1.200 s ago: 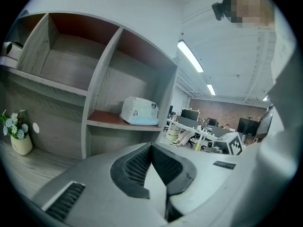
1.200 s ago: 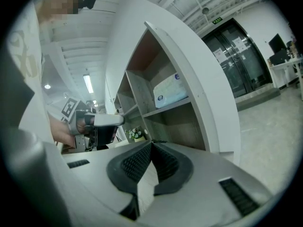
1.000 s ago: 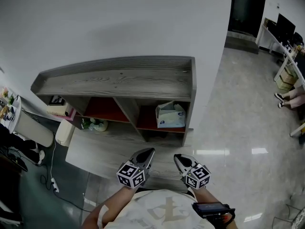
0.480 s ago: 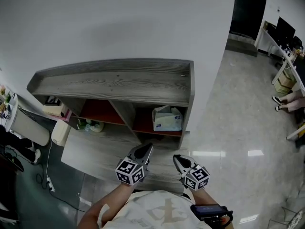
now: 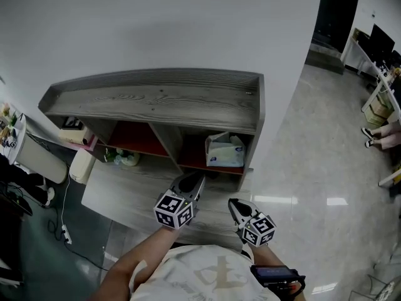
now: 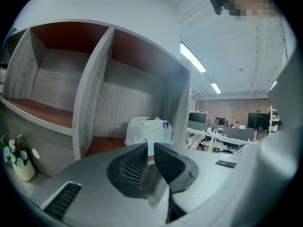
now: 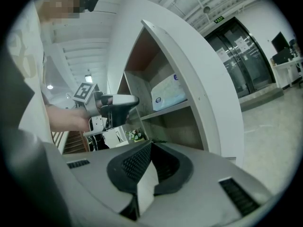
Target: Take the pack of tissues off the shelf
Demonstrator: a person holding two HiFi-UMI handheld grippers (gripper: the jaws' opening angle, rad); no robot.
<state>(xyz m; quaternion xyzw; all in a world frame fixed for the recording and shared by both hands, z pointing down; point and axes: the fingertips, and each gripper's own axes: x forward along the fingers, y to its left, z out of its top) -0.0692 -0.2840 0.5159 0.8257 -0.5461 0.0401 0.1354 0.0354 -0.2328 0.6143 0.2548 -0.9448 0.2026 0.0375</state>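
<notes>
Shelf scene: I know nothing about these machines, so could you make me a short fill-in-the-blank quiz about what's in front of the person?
1. Seen from the head view, the pack of tissues sits in the ___ compartment of the shelf.
2. The small pot on the ledge below the other compartment holds ___.
3. The right gripper holds nothing, and its jaws are ___.

Missing words: right; flowers; shut

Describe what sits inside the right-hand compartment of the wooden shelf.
Only a pack of tissues shows, resting on the red floor nearer the right wall of the shelf. The floor behind the pack is covered by it.
</notes>
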